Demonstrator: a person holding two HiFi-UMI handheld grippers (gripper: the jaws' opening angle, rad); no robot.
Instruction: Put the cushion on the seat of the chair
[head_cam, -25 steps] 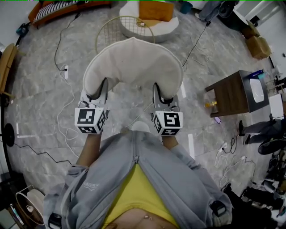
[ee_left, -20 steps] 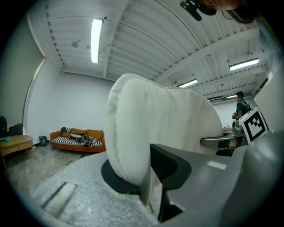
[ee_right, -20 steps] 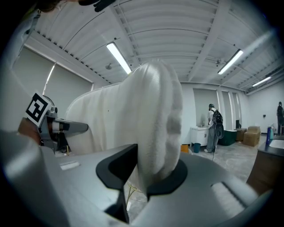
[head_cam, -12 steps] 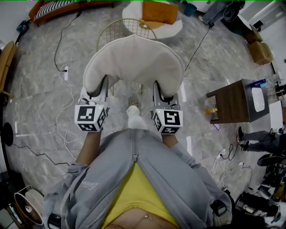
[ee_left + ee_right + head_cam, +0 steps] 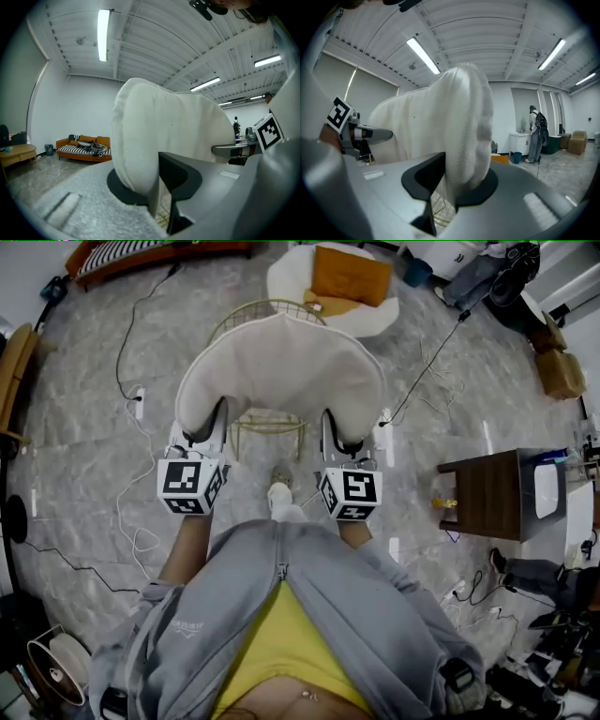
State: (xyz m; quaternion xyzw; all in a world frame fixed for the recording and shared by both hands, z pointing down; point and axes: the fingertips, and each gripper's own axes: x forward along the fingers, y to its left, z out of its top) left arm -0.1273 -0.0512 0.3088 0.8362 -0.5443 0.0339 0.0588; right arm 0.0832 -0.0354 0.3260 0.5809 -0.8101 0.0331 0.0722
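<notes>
Cushion (image 5: 281, 371): held over the wire chair (image 5: 268, 430)
Left claw (image 5: 210, 427): closed on its 8 o'clock edge — pinched tight
Right claw (image 5: 334, 435): closed on its 4 o'clock edge

The cushion (image 5: 281, 367) is matt, fleecy cream cloth; the chair (image 5: 268, 420) is thin gold-coloured metal wire.

Both forearms reach forward side by side; left gripper (image 5: 215, 424) and right gripper (image 5: 332, 433) point seemingly level, jaws pinching the cushion (image 5: 281, 371).
</notes>
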